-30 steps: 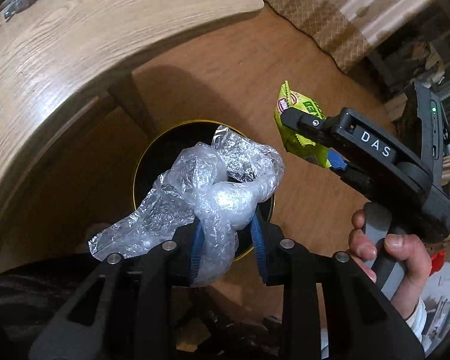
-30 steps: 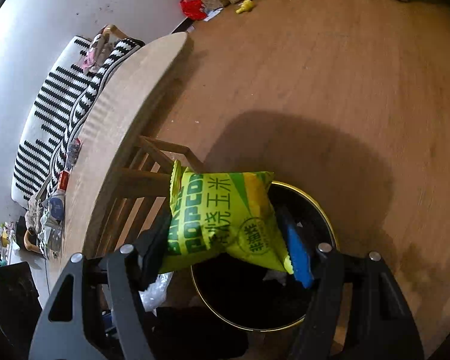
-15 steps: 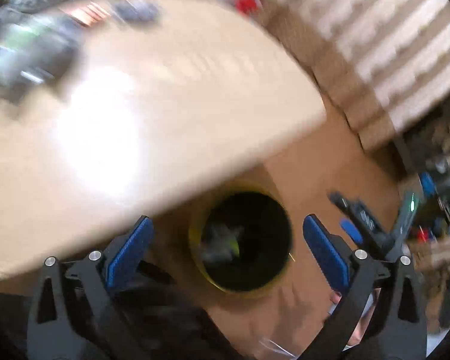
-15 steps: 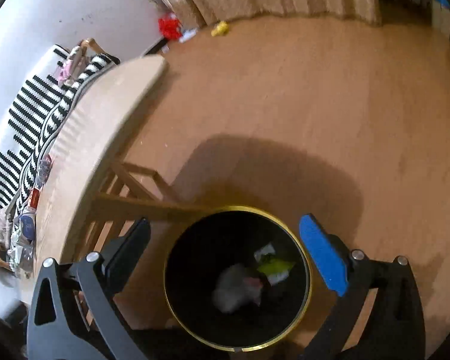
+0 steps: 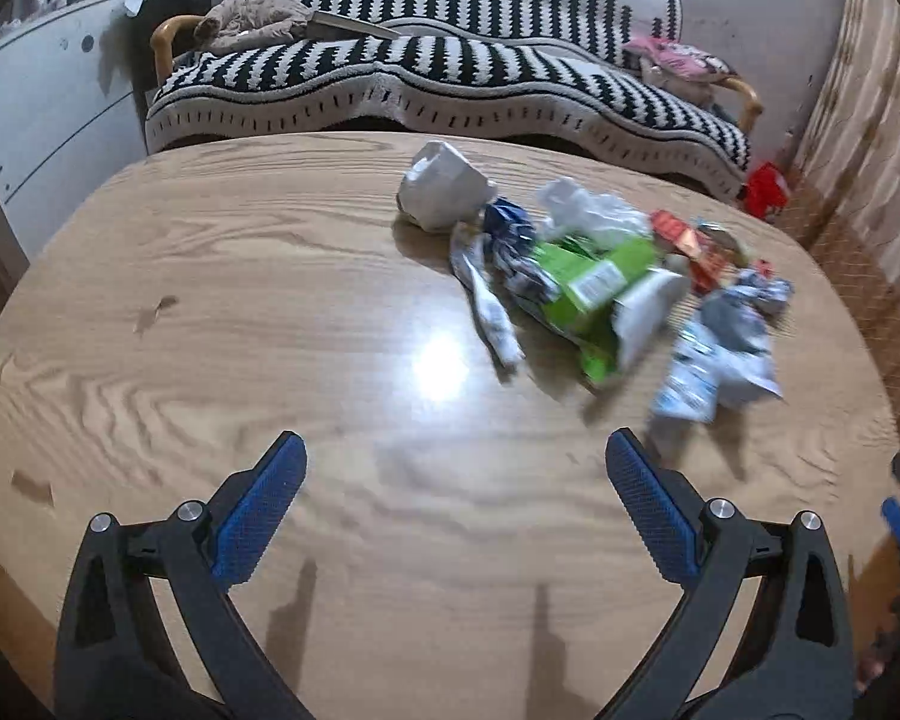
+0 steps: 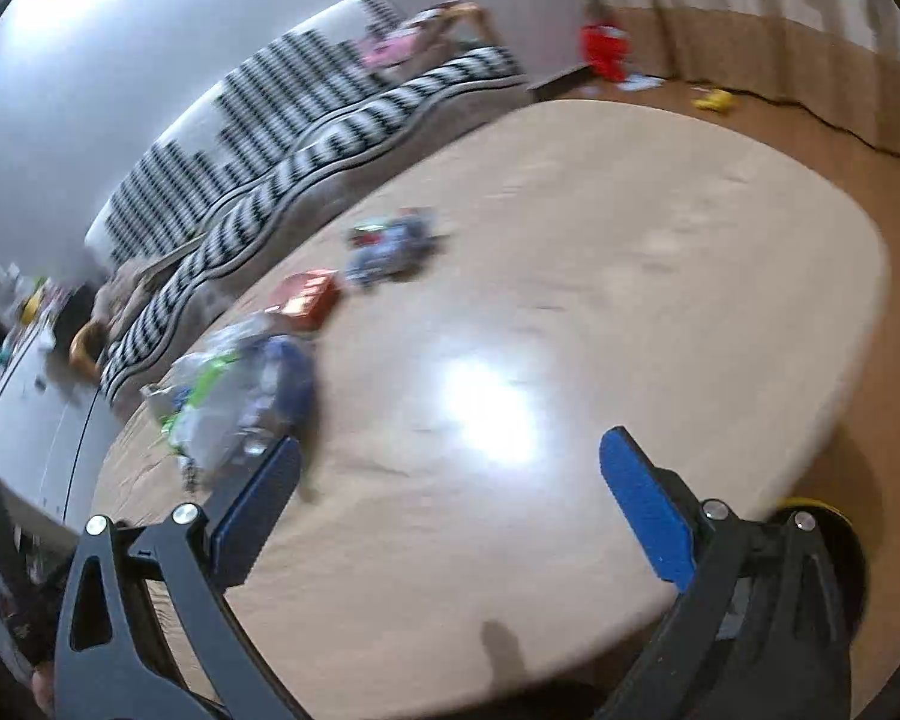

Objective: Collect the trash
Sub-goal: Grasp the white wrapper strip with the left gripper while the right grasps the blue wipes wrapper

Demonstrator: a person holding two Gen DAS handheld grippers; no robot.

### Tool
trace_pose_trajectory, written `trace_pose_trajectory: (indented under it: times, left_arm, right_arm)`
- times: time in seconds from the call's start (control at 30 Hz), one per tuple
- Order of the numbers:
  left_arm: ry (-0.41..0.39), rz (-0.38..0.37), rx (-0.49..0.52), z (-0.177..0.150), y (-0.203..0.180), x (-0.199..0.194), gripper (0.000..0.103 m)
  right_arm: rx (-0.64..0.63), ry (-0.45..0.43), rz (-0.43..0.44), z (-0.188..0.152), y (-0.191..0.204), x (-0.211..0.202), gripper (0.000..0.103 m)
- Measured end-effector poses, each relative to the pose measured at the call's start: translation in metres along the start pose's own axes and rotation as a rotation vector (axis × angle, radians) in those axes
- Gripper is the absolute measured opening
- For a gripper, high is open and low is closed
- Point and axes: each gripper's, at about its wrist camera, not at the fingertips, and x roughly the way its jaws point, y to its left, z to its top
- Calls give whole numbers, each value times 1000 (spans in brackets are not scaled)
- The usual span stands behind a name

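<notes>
Both views look down at a wooden table [image 5: 240,300]. A pile of trash lies on its far right part: a crumpled white paper [image 5: 444,192], a green wrapper [image 5: 588,288], a twisted silver wrapper [image 5: 486,306], a red wrapper [image 5: 690,240] and a blue-white wrapper [image 5: 714,360]. My left gripper [image 5: 455,450] hangs open over bare wood short of the pile, with nothing between its fingers. My right gripper [image 6: 450,447] is open and empty too. From it the blurred trash pile [image 6: 240,384] lies to the left. The yellow-rimmed bin [image 6: 822,510] peeks out below the table edge, behind the right finger.
A black-and-white striped sofa [image 5: 450,78] runs behind the table, with a white cabinet [image 5: 42,108] to its left and a curtain [image 5: 870,120] to its right. A red object [image 6: 606,51] and a yellow toy [image 6: 714,101] lie on the floor.
The left gripper let go of the bubble wrap and the right of the popcorn bag, and both dropped into the bin. Both grippers opened wide and swung up to the table top.
</notes>
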Motion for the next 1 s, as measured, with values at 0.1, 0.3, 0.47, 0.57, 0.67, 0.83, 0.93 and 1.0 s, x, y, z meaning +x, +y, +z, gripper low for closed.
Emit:
trace_pose_trajectory:
  times: [0.1,0.3,0.47,0.57,0.67,0.83,0.93,1.0]
  left_arm:
    - [21,-7,-18,12,0,29,97]
    - [62,-7,33,27,-14,78,97]
    - [69,-5,47,42,-16,96,97]
    - [60,22,75,45,-18,103,97]
    - [43,55,123,47,-23,110,98]
    - [33,44,132,50,-22,114,98]
    - [34,33,150,49,-23,114,98]
    - [34,19,166,49,-24,114,98]
  right_arm:
    - [-1,-7,25,13,38,30,96]
    - [-132,-27,-74,16,90,92,96]
    - [-156,49,-53,17,93,120,93]
    - [-212,81,-69,18,97,134,73]
    - [-193,129,-39,15,94,145,57]
    - [-202,124,-37,14,92,146,57]
    - [-243,117,-80,11,95,146,63]
    - [-295,114,-115,7,102,149,63]
